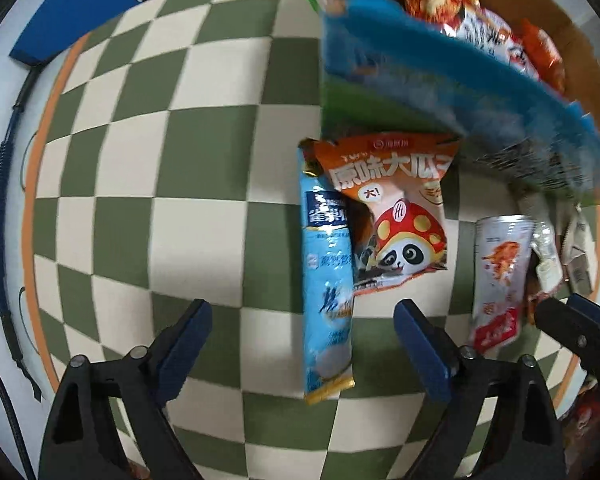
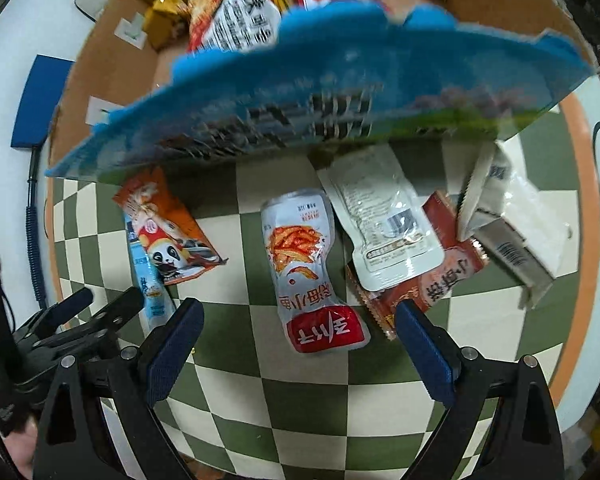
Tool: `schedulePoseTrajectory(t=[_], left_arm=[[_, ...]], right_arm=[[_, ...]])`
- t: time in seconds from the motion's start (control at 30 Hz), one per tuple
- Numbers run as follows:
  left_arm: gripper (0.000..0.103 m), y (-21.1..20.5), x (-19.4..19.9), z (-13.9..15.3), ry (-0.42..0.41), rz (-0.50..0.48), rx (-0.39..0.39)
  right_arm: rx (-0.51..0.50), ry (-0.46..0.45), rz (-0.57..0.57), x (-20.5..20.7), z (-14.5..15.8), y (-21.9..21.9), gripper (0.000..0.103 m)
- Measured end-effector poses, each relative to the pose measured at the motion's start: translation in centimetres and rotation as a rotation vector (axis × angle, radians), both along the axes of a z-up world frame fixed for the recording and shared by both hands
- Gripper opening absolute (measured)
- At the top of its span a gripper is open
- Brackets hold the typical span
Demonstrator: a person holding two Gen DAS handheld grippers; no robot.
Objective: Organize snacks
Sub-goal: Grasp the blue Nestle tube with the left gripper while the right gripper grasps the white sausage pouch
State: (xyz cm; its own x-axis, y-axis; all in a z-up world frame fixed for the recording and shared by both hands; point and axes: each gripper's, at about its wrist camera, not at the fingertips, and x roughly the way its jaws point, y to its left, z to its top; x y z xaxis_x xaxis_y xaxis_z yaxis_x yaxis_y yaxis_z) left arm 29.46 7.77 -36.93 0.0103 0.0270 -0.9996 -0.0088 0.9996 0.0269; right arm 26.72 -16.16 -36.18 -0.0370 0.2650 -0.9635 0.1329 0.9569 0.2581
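Silver foil pouch [image 2: 312, 272] is seen flat on the checked cloth [image 2: 300, 400], between the right gripper's [image 2: 300, 344] wide, empty fingers. Light, crinkly, slippery; its narrow middle is judged best gripped. Left gripper [image 1: 304, 356] also spread wide.

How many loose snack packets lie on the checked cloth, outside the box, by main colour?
Light blue stick: 1
Orange panda bag: 1
White pouches, fish pouch and clear-backed pouch: 2
Red-brown packet: 1
White-grey packets at the right, overlapping: count unclear
Total: at least 5

Beside the cardboard box [image 2: 112, 60]: six snack packets [image 2: 308, 264] on the checkered cloth [image 2: 300, 400]; one blue bag [image 2: 300, 112].
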Motion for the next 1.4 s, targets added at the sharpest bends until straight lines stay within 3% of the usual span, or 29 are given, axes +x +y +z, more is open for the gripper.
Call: schedulePoseTrajectory(t=[0.13,0.2,0.3,0.33,0.37,0.4,0.5,1.03,1.07,1.1,1.17,1.27,1.33,1.4], left_arm=[[0.091,-1.3,0.8,-2.0,0.026,-0.028,0.005],[0.077,-1.7,1.1,-3.0,0.046,-0.038,0.015],[0.072,-1.9,1.4,-3.6,0.053,-0.039,0.002],[0.067,-1.9,1.4,-3.4,0.046,-0.041,-0.003],[0.054,-2.0,1.4,-3.3,0.045,-0.043,-0.011],[0.034,-2.0,1.5,-3.3,0.056,-0.042,-0.013],[0.021,-2.1,1.1,-3.0,0.065,-0.028,-0.014],[0.018,0.9,-6.5,-3.6,0.109,0.104,-0.054],[0.018,0.8,-6.6,-3.6,0.107,0.107,-0.053],[0.018,0.8,-6.7,-3.6,0.105,0.106,-0.051],[0.018,1.1,-6.6,-3.6,0.100,0.105,-0.047],[0.018,0.1,-6.7,-3.2,0.091,0.107,-0.040],[0.018,0.4,-5.6,-2.7,0.085,0.104,-0.039],[0.018,1.1,-5.5,-2.2,0.076,0.098,-0.038]], right_arm=[[0.004,0.010,0.002,0.2,-0.7,0.3,0.097],[0.004,0.019,-0.001,0.2,-1.1,0.5,0.096],[0.004,0.030,-0.002,0.4,-1.7,0.7,0.094],[0.003,0.033,0.000,0.5,-1.9,0.9,0.094],[-0.002,0.035,0.002,0.5,-2.1,1.0,0.094],[-0.008,0.039,0.004,0.6,-2.3,1.1,0.093],[-0.018,0.055,0.014,1.1,-3.2,1.9,0.090],[-0.183,0.098,0.140,1.8,-6.3,7.7,0.089],[-0.189,0.108,0.147,1.5,-6.6,8.5,0.082],[-0.200,0.121,0.154,1.4,-6.9,8.8,0.068],[-0.230,0.125,0.171,0.9,-7.3,9.6,0.058],[-0.257,0.105,0.175,0.6,-7.3,10.2,0.051],[-0.260,0.078,0.173,0.4,-7.0,10.5,0.041],[-0.259,0.066,0.175,0.0,-6.8,10.8,0.039]])
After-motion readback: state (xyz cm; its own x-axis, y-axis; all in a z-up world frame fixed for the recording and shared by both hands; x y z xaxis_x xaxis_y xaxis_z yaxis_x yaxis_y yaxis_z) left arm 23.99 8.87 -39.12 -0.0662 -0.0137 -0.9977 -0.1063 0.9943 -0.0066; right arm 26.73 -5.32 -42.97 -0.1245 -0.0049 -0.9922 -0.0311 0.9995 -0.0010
